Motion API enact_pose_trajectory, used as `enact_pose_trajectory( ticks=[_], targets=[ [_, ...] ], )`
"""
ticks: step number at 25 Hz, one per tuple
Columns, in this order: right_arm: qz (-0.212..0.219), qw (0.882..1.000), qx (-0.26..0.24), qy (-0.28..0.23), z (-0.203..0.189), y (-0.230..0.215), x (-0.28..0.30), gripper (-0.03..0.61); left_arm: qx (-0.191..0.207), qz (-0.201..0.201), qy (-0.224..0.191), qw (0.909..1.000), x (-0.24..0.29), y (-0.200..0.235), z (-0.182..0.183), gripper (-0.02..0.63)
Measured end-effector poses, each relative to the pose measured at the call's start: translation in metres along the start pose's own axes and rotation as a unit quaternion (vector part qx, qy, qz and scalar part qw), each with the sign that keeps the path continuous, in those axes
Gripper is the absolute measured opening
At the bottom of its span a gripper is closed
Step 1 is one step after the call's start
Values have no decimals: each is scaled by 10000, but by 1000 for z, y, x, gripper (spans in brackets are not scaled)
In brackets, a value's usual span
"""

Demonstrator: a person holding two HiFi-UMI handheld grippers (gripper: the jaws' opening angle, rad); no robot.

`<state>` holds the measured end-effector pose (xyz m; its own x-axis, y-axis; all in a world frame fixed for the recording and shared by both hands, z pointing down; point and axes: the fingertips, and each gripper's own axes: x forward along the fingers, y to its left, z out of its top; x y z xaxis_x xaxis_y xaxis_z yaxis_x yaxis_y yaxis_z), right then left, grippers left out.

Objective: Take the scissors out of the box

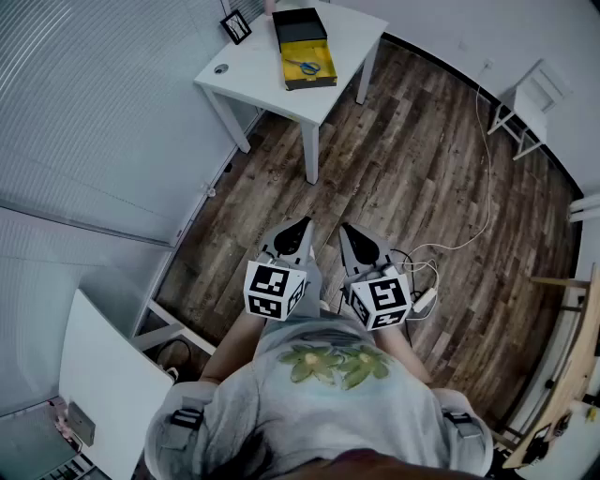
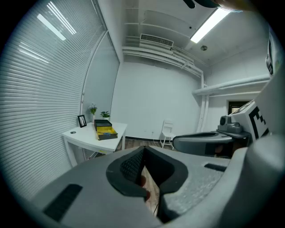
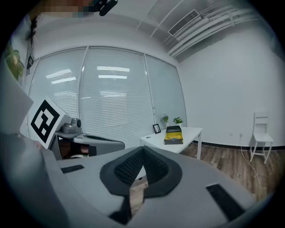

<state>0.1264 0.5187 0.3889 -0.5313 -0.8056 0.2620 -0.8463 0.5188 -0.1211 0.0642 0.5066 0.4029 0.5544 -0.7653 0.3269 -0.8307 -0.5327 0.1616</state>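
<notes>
A black box with a yellow inside (image 1: 307, 49) lies on a white table (image 1: 253, 70) far ahead of me, and blue-handled scissors (image 1: 306, 67) rest in it. The same box (image 2: 105, 131) shows small in the left gripper view, and the box (image 3: 173, 138) is also small in the right gripper view. My left gripper (image 1: 302, 225) and right gripper (image 1: 347, 230) are held close to my body, side by side over the wooden floor, well short of the table. Both are shut with nothing between the jaws.
A small picture frame (image 1: 235, 27) stands at the table's back corner. A white chair (image 1: 530, 103) stands by the far wall, and a cable (image 1: 483, 178) trails over the floor to a plug block (image 1: 424, 299). Blinds (image 1: 84, 112) line the left side.
</notes>
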Motion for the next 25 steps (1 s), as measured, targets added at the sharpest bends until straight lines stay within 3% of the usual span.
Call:
enact_pose_trajectory(
  ticks=[4, 11, 17, 25],
  targets=[
    [46, 9998, -10, 189, 6, -19, 39, 6, 10, 36, 19, 10000, 31, 29, 14, 7],
    [99, 9994, -324, -38, 51, -54, 124, 6, -71, 209, -173, 9996, 92, 97, 55, 6],
    [-72, 9991, -331, -251, 86, -78, 181, 6, 143, 60, -253, 9996, 129, 141, 92, 6],
    [-161, 9993, -335, -105, 87, -94, 227, 8, 29, 12, -223, 9997, 155, 182, 100, 7]
  ],
)
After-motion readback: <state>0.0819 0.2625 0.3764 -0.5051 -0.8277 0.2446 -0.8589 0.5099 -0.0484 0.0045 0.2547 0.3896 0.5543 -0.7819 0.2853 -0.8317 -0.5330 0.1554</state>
